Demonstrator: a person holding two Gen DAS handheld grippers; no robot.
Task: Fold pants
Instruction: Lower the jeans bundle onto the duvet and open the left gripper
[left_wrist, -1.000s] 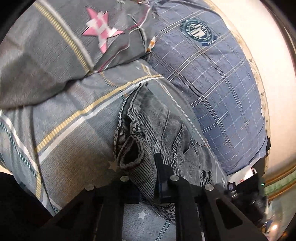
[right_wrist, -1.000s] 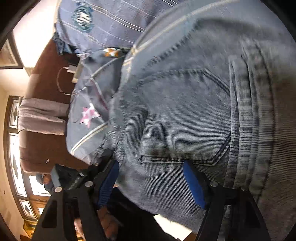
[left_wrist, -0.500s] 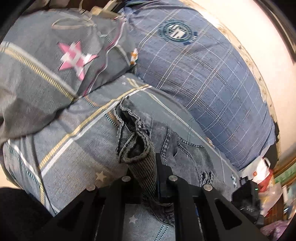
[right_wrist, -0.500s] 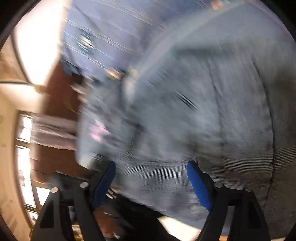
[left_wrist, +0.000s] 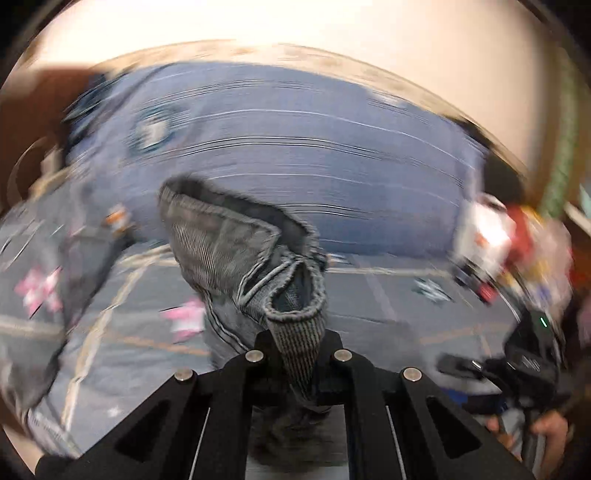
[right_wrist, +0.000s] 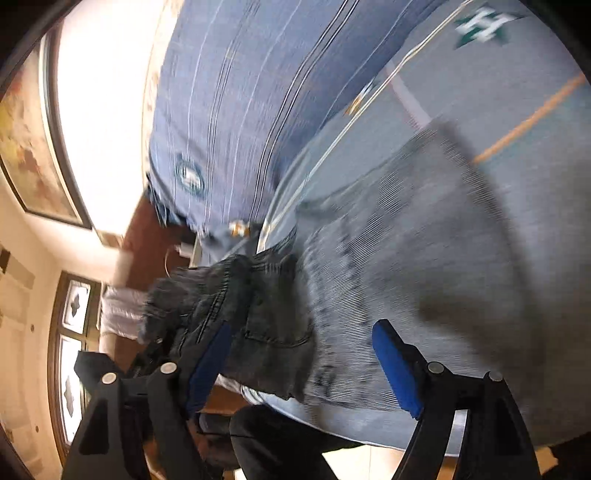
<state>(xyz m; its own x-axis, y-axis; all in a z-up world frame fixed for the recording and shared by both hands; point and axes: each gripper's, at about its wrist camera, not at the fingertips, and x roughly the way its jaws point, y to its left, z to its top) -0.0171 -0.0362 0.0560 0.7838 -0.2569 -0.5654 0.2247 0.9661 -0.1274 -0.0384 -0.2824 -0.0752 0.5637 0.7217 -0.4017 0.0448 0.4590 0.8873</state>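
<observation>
Grey denim pants (right_wrist: 406, 240) lie spread on the bed, blurred by motion. My left gripper (left_wrist: 295, 343) is shut on a ribbed edge of the pants (left_wrist: 229, 240), and the cloth hangs lifted and bunched in front of it. My right gripper (right_wrist: 301, 330) is open, its blue pads (right_wrist: 391, 365) wide apart over the denim near a back pocket, pressing nothing. The left wrist view also shows the right gripper (left_wrist: 524, 354) low at the right, in a person's hand (left_wrist: 550, 432).
A blue plaid pillow (left_wrist: 295, 147) with a round badge lies behind the pants along the wall. The grey bedsheet (left_wrist: 388, 306) carries stripes and stars. Blurred clutter (left_wrist: 498, 236) sits at the bed's right end. A window (right_wrist: 70, 332) and a framed picture (right_wrist: 33, 147) are beyond.
My left gripper has risen and rolled, lifting the pants edge off the bed. My right gripper has swept sideways across the denim, and its jaws stand a little wider.
</observation>
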